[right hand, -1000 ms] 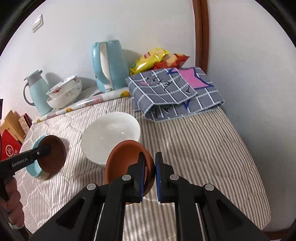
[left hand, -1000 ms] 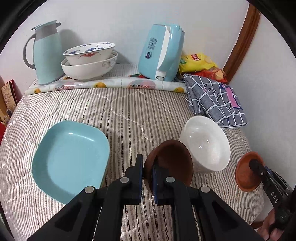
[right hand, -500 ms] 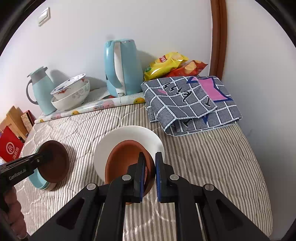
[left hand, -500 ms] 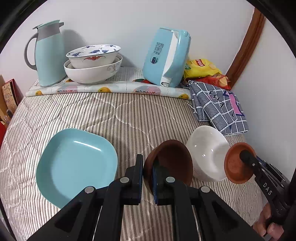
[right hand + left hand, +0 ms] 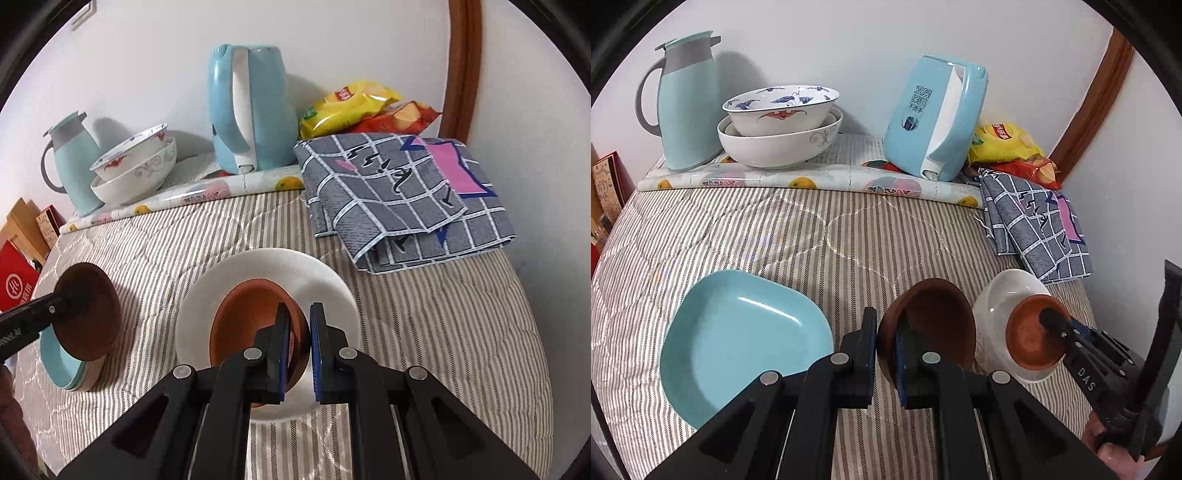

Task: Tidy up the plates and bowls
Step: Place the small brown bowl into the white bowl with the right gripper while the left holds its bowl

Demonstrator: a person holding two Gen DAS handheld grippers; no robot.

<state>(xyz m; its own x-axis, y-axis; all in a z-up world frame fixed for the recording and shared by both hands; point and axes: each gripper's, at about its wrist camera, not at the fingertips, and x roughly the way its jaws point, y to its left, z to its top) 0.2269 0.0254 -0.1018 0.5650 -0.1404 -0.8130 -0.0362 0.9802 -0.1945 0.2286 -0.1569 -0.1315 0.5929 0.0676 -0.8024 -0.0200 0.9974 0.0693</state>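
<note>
My left gripper (image 5: 885,347) is shut on the rim of a dark brown bowl (image 5: 934,325) and holds it above the striped quilt, just right of a teal square plate (image 5: 738,343). My right gripper (image 5: 300,339) is shut on the rim of an orange-brown bowl (image 5: 247,317) and holds it inside a white bowl (image 5: 325,280). In the left wrist view the orange-brown bowl (image 5: 1030,336) sits over the white bowl (image 5: 1001,295). In the right wrist view the dark brown bowl (image 5: 88,310) hangs over the teal plate (image 5: 62,365).
At the back stand a teal jug (image 5: 687,103), two stacked patterned bowls (image 5: 779,125) and a blue kettle (image 5: 934,118) on a fruit-print mat. A grey checked cloth (image 5: 402,195) and snack bags (image 5: 365,107) lie at the right. Red boxes (image 5: 14,280) stand off the left edge.
My right gripper has carried the orange-brown bowl left from the bed's edge into the white bowl. My left gripper keeps holding the dark brown bowl beside the teal plate.
</note>
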